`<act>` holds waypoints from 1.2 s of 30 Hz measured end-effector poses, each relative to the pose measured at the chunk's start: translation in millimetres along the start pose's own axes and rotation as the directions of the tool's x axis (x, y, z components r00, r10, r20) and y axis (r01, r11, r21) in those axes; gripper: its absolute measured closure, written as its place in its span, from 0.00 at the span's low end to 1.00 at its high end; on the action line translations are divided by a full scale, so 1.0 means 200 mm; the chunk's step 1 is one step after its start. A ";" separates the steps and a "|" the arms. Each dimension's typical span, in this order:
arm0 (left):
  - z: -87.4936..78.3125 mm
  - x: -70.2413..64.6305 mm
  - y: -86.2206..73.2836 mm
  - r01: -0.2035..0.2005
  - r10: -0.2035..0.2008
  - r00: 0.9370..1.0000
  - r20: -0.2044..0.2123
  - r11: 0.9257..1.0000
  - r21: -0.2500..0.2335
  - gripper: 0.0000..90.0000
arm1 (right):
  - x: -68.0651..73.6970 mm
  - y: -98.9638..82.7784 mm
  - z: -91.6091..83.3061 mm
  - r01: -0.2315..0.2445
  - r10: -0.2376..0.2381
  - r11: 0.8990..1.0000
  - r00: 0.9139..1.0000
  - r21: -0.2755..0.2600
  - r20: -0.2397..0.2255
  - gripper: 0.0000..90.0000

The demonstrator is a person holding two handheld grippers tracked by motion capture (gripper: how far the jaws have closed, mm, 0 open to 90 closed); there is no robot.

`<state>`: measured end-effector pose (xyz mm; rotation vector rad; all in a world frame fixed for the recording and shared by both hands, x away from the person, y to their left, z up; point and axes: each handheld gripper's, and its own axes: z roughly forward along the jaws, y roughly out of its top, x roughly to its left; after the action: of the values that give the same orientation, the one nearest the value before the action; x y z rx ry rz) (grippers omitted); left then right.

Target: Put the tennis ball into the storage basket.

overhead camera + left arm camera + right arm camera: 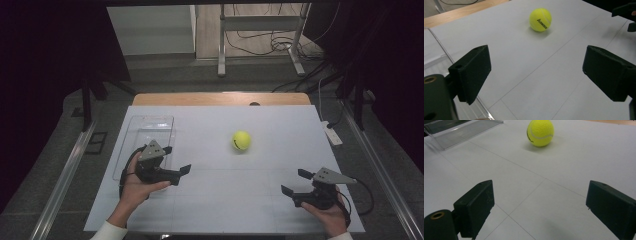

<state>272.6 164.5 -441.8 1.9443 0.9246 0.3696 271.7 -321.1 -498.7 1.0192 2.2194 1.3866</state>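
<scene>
Two grippers up, both with jaws spread wide and nothing between them. Left gripper (176, 159) sits in my left hand (134, 187) at the near-left of the white table (280, 130), over the near end of the clear plastic tray (150, 125), jaws aimed across the table toward the right. Right gripper (295, 181) sits in my right hand (330, 212) at the near-right corner, jaws aimed left and away from me. Yellow tennis ball (241, 140) rests on the bare table surface, around the middle and slightly right of centre, farther from me than both grippers and well apart from each. It lies to the right of the tray, not in it. Left gripper view: ball (540, 19) is ahead of the open jaws, black lettering facing the camera, tray edge at the lower left. Right gripper view: ball (540, 132) is ahead and a bit left of centre, tray (461, 131) at the far left. Neither gripper touches the ball
</scene>
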 end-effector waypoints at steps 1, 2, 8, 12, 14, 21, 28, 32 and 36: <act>0.01 0.00 0.01 0.000 0.000 1.000 0.002 1.000 0.002 0.10 | 0.00 0.00 0.00 0.000 0.000 1.000 1.000 0.000 0.000 0.09; 0.02 0.01 0.02 0.001 -0.001 1.000 0.006 1.000 0.004 0.10 | 0.00 0.00 0.00 0.000 0.000 1.000 1.000 0.000 0.000 0.09; 0.06 0.01 0.06 -0.006 0.006 1.000 0.012 1.000 0.018 0.10 | 0.00 0.00 0.00 -0.001 0.001 1.000 1.000 -0.002 -0.001 0.09; 0.09 0.01 0.08 -0.011 0.011 1.000 0.014 0.999 0.034 0.10 | 0.00 0.00 0.00 -0.002 0.002 1.000 1.000 -0.002 -0.001 0.09; 0.11 0.00 0.09 -0.017 0.017 1.000 0.017 0.999 0.039 0.10 | 0.00 0.00 0.00 -0.002 0.002 1.000 1.000 -0.002 -0.001 0.09; 0.15 0.00 0.13 -0.028 0.027 0.999 0.025 0.998 0.054 0.10 | 0.00 0.00 0.00 -0.002 0.002 1.000 1.000 0.000 -0.001 0.09; 0.20 0.00 0.17 -0.029 0.027 0.999 0.034 0.998 0.060 0.10 | 0.00 0.00 0.00 -0.001 0.001 1.000 1.000 0.006 0.002 0.09; 0.22 0.00 0.19 -0.032 0.030 0.999 0.037 0.997 0.064 0.10 | 0.00 0.00 0.00 0.000 0.000 1.000 1.000 0.006 0.003 0.09; 0.25 -0.01 0.22 -0.031 0.029 0.999 0.039 0.997 0.067 0.10 | -0.01 0.00 0.00 -0.003 0.003 1.000 1.000 0.003 0.002 0.09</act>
<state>320.7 120.2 -430.9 2.0226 0.8947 0.3215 272.4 -322.3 -499.7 1.0256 2.2205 1.3832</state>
